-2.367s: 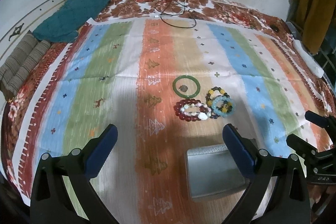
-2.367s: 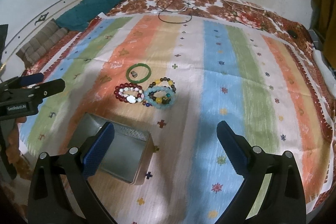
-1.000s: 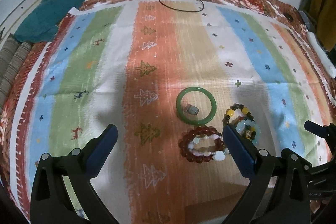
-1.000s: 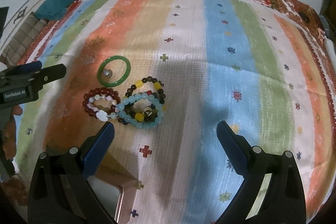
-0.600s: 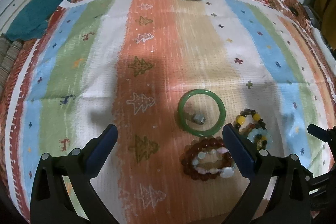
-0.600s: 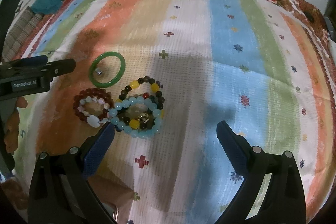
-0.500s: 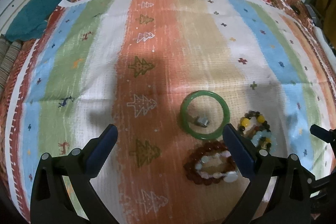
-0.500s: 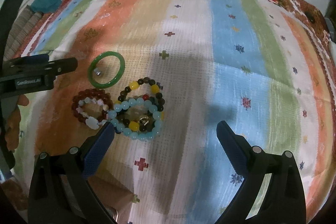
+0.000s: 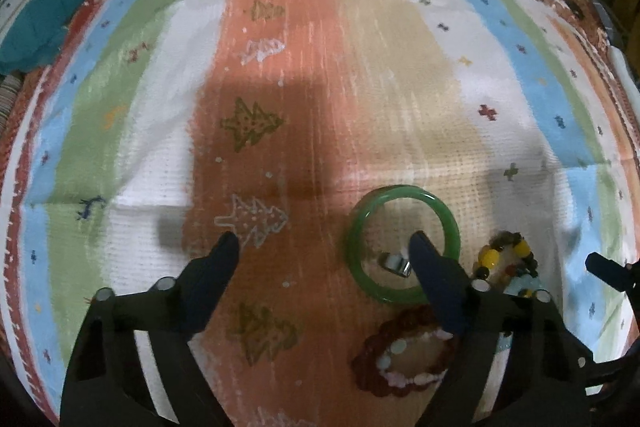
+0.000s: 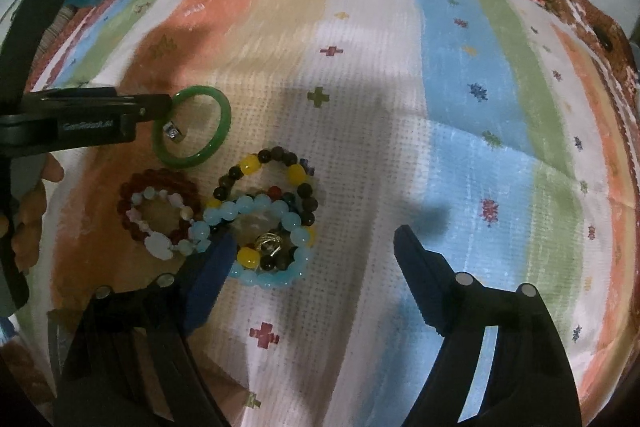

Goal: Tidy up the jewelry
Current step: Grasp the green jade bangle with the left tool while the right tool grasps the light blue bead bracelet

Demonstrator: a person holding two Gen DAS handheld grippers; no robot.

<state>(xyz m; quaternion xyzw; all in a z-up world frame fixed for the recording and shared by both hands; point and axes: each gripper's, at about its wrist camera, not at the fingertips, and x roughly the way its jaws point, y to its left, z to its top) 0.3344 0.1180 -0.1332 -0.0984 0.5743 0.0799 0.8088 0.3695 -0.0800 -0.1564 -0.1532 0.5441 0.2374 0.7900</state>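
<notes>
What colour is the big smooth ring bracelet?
Green; the smooth bangle shows best in the right wrist view.

Green bangle (image 9: 402, 244), dark-red bead bracelet (image 10: 160, 205), pale-blue bead bracelet (image 10: 260, 239) on a pastel-striped cloth (image 10: 460, 107)
</notes>
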